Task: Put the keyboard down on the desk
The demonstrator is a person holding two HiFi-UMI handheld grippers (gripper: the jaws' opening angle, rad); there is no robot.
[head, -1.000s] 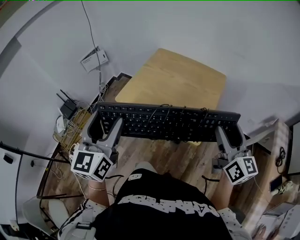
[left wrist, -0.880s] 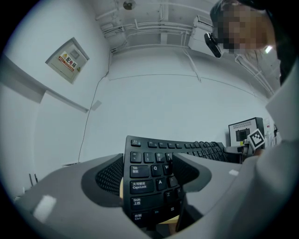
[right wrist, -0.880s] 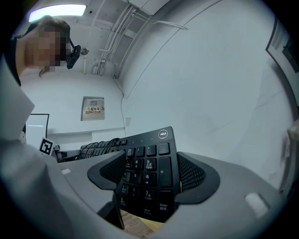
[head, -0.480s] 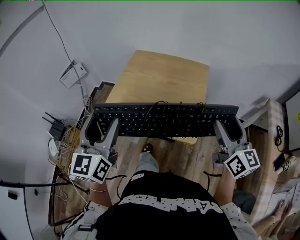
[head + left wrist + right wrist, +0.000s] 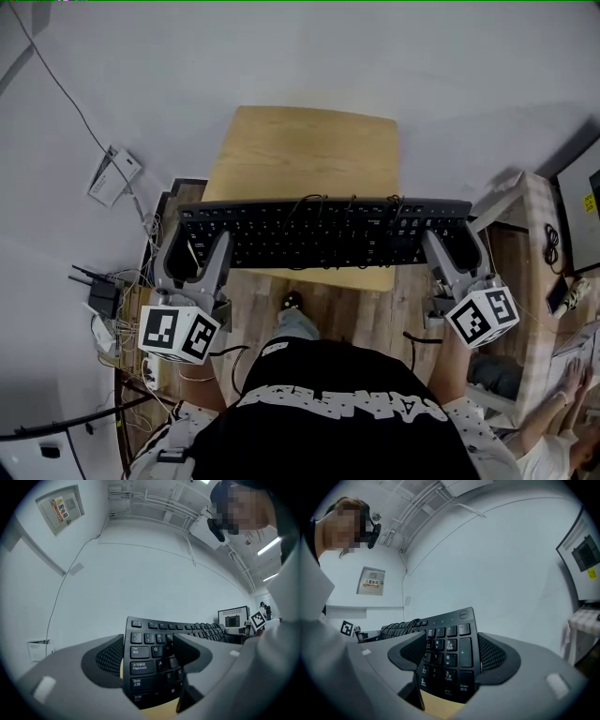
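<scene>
Pale walls (image 5: pixel 281 56) close round a small wooden worktop (image 5: pixel 309 150), with plank floor (image 5: pixel 328 314) at its near edge. Level over that near edge is the black keyboard (image 5: pixel 323 232), wider than the worktop (whether it touches the wood, I cannot tell). At its left end the left gripper (image 5: pixel 195 246) has its fingers (image 5: pixel 110 660) pinching it by the Caps Lock key. The right gripper (image 5: pixel 457 246) has its fingers (image 5: pixel 492 656) pinching the number-pad end. A dark cable (image 5: pixel 323 201) lies looped across the top key rows. Tan wood shows just below the keyboard in both gripper views.
</scene>
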